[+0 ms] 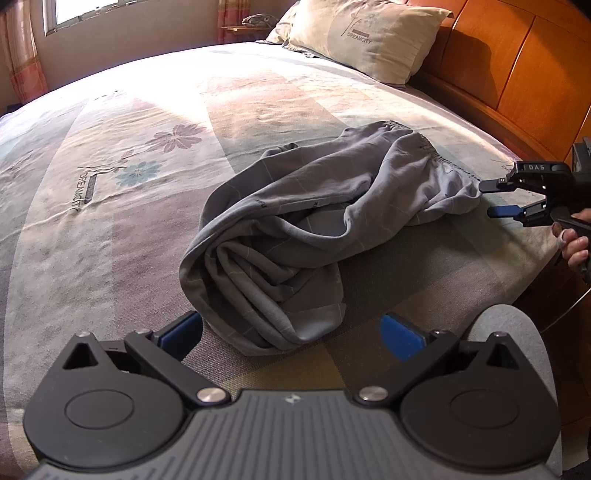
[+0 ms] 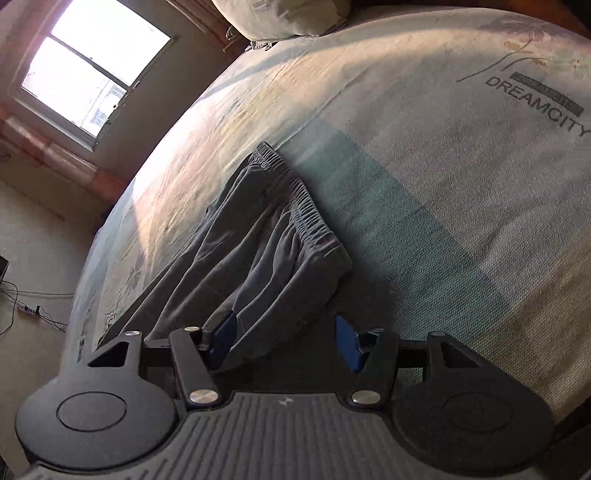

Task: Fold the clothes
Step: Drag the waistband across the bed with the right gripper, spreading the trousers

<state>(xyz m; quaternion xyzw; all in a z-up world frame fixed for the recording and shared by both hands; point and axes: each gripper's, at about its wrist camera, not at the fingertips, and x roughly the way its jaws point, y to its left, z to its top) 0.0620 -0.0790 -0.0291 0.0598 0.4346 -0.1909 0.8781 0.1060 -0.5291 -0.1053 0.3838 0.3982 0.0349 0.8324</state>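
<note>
We see the grey trousers lying crumpled in the middle of the bed, waistband toward the far right. Our left gripper hangs spread wide at the near hem. Our right gripper stands parted at the waistband corner, perhaps brushing the cloth.

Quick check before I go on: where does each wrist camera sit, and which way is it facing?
Left wrist: on the left tool, looking across the bed at the crumpled trousers; right tool, a hand and a knee show.
Right wrist: on the right tool, rolled sideways, facing the waistband and window.
Shared: trousers, bed, pillow.
</note>
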